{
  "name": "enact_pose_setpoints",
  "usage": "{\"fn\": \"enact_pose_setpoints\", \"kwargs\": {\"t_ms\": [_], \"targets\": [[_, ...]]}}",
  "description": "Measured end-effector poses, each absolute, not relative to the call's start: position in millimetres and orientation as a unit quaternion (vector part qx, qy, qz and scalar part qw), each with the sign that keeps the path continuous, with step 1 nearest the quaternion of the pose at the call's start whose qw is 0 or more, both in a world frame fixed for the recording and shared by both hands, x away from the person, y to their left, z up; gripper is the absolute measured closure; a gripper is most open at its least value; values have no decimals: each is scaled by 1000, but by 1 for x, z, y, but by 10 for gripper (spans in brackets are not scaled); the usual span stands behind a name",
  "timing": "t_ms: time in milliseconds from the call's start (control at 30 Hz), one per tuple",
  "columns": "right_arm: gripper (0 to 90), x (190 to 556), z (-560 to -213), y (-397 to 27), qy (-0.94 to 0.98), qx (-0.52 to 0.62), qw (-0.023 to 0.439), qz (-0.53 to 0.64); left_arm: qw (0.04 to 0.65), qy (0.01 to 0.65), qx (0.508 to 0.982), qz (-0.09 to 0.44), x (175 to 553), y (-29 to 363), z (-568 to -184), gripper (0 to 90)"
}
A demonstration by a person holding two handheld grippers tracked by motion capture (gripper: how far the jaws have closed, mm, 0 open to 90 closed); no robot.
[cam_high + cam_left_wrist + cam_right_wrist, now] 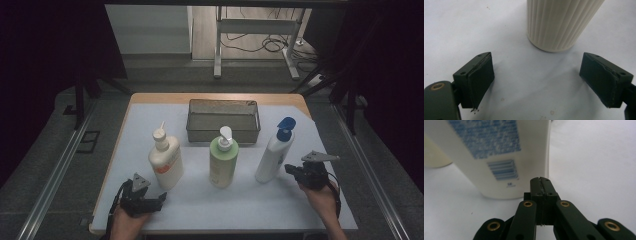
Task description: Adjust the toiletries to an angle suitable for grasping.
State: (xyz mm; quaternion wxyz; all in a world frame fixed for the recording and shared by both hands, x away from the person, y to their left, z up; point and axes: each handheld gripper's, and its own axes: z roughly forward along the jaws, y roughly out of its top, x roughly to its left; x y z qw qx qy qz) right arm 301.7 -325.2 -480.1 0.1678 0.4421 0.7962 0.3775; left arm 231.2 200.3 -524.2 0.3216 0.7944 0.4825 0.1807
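Covering most of the wooden table (150,98) is a pale sheet (240,200), and everything in play stands or rests on it. At the far middle of the sheet sits a grey metal mesh basket (223,121), its long side facing the person. In front of it three pump bottles stand upright in a loose row: a cream bottle with an orange label (165,161) on the left, a green bottle with a white pump (223,160) in the middle just before the basket's near wall, and a white bottle with a blue cap (275,152) on the right. The left gripper (141,199) lies low at the near left edge of the sheet, just in front of the cream bottle and apart from it; in the left gripper view its two black jaws stand wide apart with bare sheet between them, and the ribbed cream base (561,23) rises beyond their tips, untouched. The right gripper (296,171) sits beside the lower right flank of the white bottle, very close to it; in the right gripper view its jaws are pressed fully together with nothing between them, their tips pointing at the bottle's base (499,160), where a blue printed label and barcode show. Whether those tips actually touch the bottle cannot be told. The person's hands come in from the near edge behind each gripper.
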Motion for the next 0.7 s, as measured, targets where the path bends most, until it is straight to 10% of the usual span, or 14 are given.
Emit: {"fn": "enact_pose_setpoints", "kwargs": {"t_ms": [700], "targets": [[891, 316, -481, -322, 794, 445, 158, 384, 322, 483, 794, 180, 231, 200, -524, 121]]}}
